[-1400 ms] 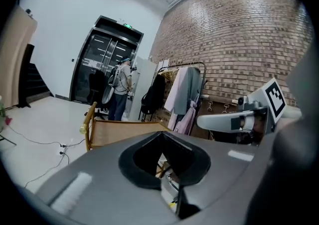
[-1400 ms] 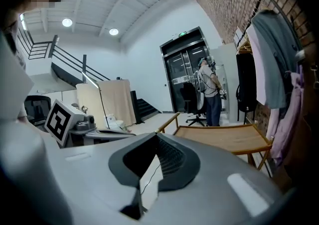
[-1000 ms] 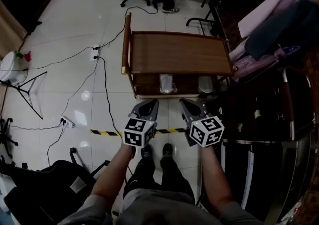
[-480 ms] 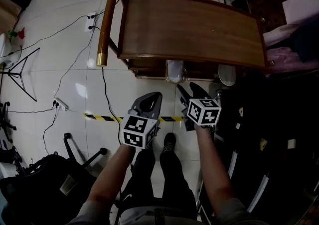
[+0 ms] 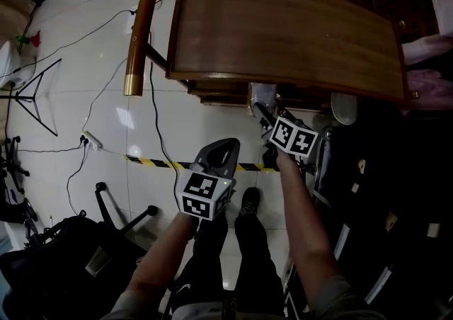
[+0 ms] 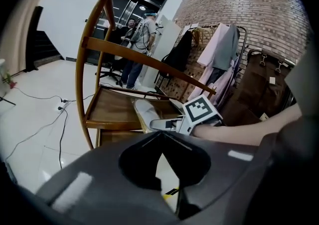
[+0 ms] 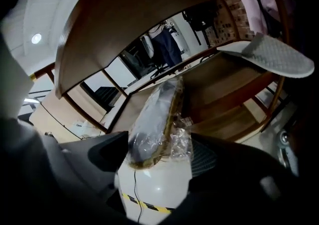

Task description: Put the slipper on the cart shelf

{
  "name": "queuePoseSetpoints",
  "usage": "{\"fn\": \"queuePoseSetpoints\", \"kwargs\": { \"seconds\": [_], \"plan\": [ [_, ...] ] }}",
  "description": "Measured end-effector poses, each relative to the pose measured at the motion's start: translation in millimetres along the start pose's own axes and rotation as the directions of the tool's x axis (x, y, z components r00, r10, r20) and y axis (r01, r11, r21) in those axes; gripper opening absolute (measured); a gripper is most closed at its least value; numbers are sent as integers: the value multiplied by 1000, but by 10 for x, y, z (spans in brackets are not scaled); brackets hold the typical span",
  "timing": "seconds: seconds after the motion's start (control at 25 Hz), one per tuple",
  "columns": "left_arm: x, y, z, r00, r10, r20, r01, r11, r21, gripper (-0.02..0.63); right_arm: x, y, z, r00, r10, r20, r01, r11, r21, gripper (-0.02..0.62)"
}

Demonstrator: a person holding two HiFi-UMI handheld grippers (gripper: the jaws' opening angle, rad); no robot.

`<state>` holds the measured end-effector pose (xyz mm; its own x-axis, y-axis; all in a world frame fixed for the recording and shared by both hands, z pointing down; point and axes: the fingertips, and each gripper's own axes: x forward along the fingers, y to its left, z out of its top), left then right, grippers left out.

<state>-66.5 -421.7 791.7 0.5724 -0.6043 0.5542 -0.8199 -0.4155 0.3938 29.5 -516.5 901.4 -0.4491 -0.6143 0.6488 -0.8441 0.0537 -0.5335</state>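
A wooden cart (image 5: 283,28) stands ahead, with a lower shelf (image 6: 114,112) under its top. A pale slipper wrapped in clear plastic (image 7: 154,114) lies on that shelf (image 7: 209,77), its near end between the jaws of my right gripper (image 7: 162,142). Those jaws have just been opening and stand wide, with no pad pressing on the slipper. In the head view the right gripper (image 5: 263,111) reaches under the cart top at the slipper (image 5: 260,93). A second grey slipper (image 7: 274,55) lies further right (image 5: 345,107). My left gripper (image 5: 223,146) hangs back over the floor, shut and empty (image 6: 159,133).
Cables and a power strip (image 5: 92,141) lie on the white floor at left, near a tripod (image 5: 35,99). Yellow-black tape (image 5: 152,163) crosses the floor before the cart. A dark rack (image 5: 368,191) stands at right. People (image 6: 137,30) stand far back.
The view has closed in on the cart. My right gripper has gone forward and down, under the cart top, to the wrapped slipper. The left gripper has sunk and lags behind.
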Motion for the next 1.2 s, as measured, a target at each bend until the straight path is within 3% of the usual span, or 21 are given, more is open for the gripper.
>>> {"fn": "queuePoseSetpoints", "kwargs": {
  "seconds": [0.12,0.36,0.48,1.2],
  "plan": [
    [12,-26,-65,1000,-6,-15,6,1000,11,8,15,88,34,999,34,-5,-35,999,-31,219],
    [-29,-36,106,1000,1,2,-1,1000,14,8,-229,149,105,999,32,-5,-33,999,-36,144],
    [-87,-113,271,1000,-4,16,4,1000,26,8,-498,211,164,1000,15,0,-15,997,-79,66],
    [-784,-1290,836,995,-85,46,78,987,137,8,-2445,465,-259,998,-5,-69,-2,996,-94,63]
  ]
}}
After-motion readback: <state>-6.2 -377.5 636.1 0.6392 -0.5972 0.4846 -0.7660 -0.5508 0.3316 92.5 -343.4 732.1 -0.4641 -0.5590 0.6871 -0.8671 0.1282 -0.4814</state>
